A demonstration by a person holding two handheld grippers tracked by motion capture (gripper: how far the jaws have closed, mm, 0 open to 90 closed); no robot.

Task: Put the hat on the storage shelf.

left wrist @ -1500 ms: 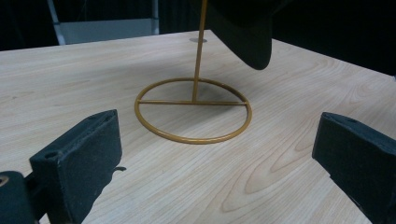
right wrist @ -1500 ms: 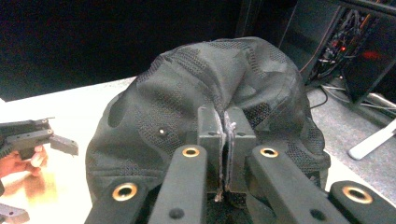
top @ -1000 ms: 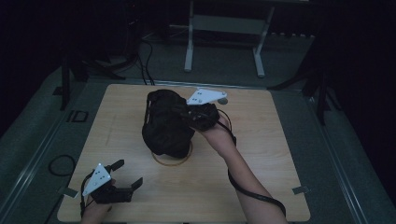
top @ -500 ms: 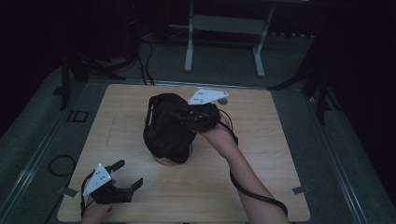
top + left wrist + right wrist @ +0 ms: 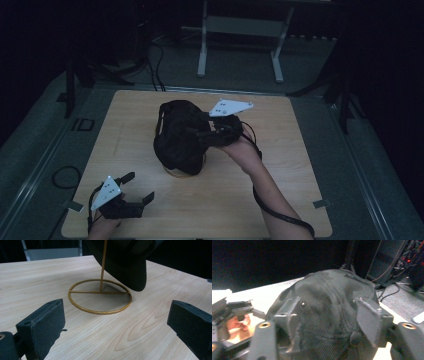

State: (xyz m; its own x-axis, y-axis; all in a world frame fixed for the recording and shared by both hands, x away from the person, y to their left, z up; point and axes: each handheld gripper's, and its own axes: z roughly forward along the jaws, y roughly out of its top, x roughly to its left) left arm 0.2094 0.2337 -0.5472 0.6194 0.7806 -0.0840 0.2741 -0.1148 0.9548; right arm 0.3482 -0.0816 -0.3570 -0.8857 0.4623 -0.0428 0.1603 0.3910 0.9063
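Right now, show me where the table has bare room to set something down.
The table's right side, from the right forearm to the right edge, is bare. So is the far-left corner, left of the black cap. The near middle between the left tool and the forearm is free too. It is crowded at the centre: cap, gold stand and right tool.

Dim room, lit tabletop; right gripper view seemingly blurred.
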